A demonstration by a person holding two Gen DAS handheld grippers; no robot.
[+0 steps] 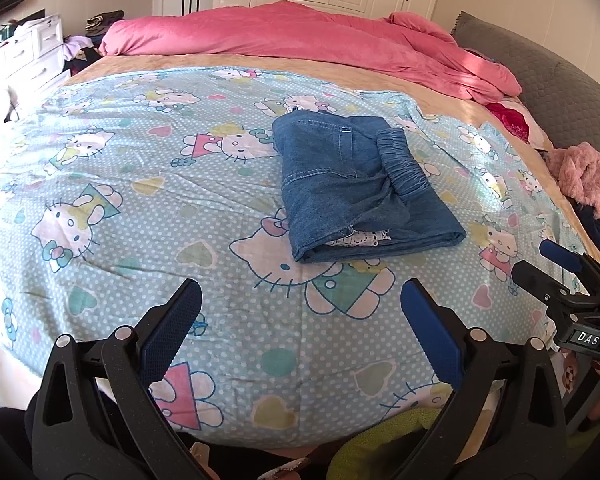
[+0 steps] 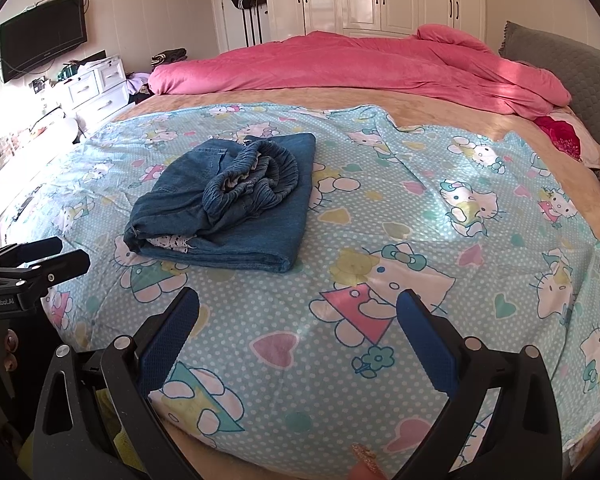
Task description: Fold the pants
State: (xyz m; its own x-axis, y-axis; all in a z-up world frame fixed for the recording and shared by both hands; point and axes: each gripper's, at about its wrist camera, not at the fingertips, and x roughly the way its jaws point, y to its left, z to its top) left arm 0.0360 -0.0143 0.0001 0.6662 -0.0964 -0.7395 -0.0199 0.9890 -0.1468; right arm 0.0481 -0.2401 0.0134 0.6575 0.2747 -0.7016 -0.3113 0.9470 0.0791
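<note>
Blue denim pants (image 1: 360, 188) lie folded in a compact stack on the cartoon-print sheet (image 1: 140, 184), elastic waistband on top and white lace showing at the near edge. They also show in the right wrist view (image 2: 228, 204). My left gripper (image 1: 300, 304) is open and empty, held back from the pants near the bed's front edge. My right gripper (image 2: 298, 312) is open and empty, to the right of the pants and also back from them. Each gripper appears in the other's view: the right one (image 1: 560, 268), the left one (image 2: 48, 256).
A pink duvet (image 1: 300, 36) is bunched along the far side of the bed. A grey headboard (image 1: 560, 80) and a pink fuzzy garment (image 1: 584, 176) are at the right. White drawers (image 2: 96, 84) and a wall TV (image 2: 40, 36) are at the left.
</note>
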